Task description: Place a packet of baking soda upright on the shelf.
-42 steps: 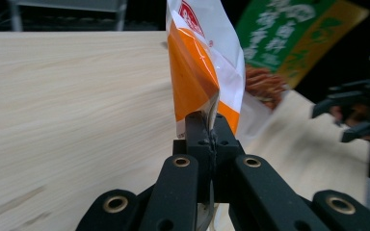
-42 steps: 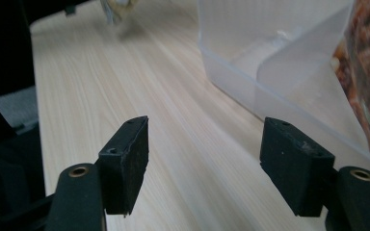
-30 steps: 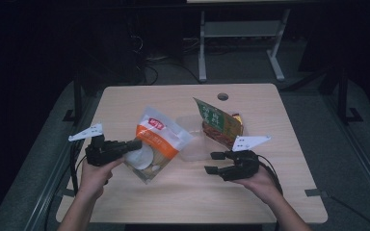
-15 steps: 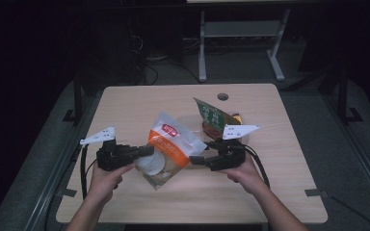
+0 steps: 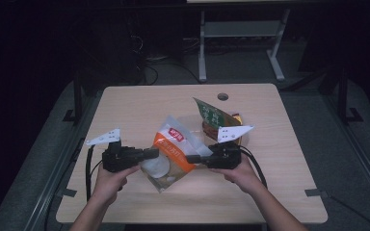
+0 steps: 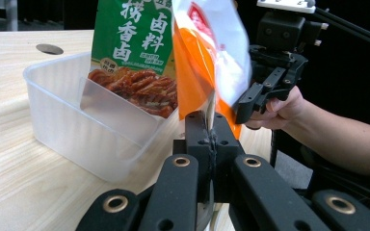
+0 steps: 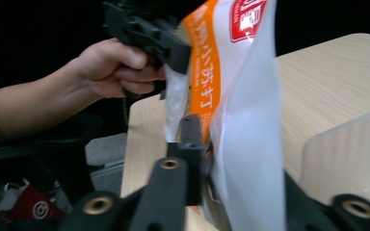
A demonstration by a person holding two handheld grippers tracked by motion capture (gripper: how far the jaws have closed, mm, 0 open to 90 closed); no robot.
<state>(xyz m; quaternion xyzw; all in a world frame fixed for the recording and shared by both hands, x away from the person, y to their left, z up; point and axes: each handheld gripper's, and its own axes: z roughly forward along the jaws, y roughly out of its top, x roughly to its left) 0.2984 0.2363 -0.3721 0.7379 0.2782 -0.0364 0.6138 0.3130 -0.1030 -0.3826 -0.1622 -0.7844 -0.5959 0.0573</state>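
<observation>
orange-and-white snack bag hangs above the table, pinched between left claw and right claw.

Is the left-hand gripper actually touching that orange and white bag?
Touching. In the left gripper view, the left gripper has its jaws pinched shut on the bag's thin edge. The high view shows the same: left gripper at the bag.

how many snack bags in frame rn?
2. The orange and white bag is held up between the left gripper and right gripper. The green bag stands in the clear tub behind.
</observation>
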